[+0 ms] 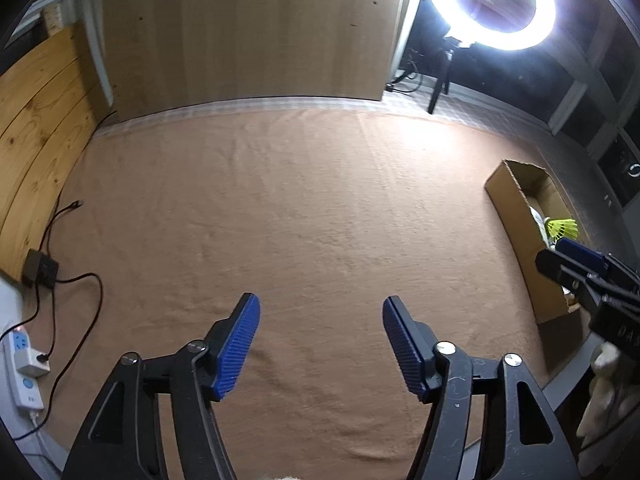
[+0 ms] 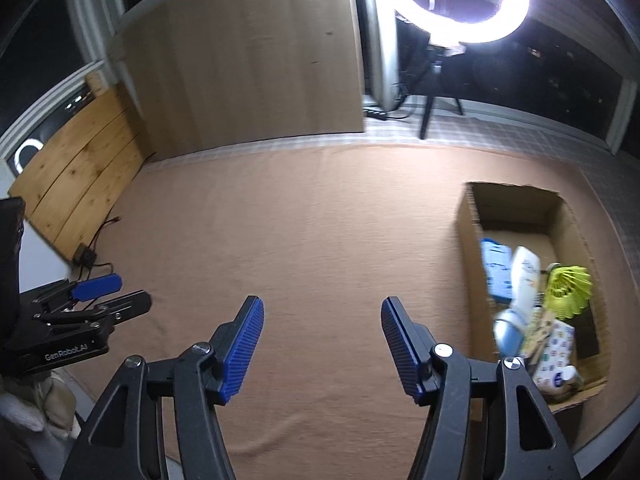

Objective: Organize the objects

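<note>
A: Cloth (image 1: pixel 280 200) lies bare from the wooden board (image 1: pixel 36 128) on the left across to the cardboard box (image 2: pixel 472 216) at right. Left gripper (image 1: pixel 320 344) hangs over it, jaws apart, nothing between them.

B: And the right gripper (image 2: pixel 322 344)?

A: Parted and empty too, just beside the box.

B: Where are the objects?

A: All in the box: a white bottle (image 2: pixel 526 276), a yellow shuttlecock (image 2: pixel 570 288), a blue packet (image 2: pixel 496 268). The box's long axis runs away from the camera; the bottle lies along it, its narrow end pointing toward the camera.

B: The step?

A: Likely the close of sorting. Nothing loose shows; the next move probably means pulling clear.
</note>
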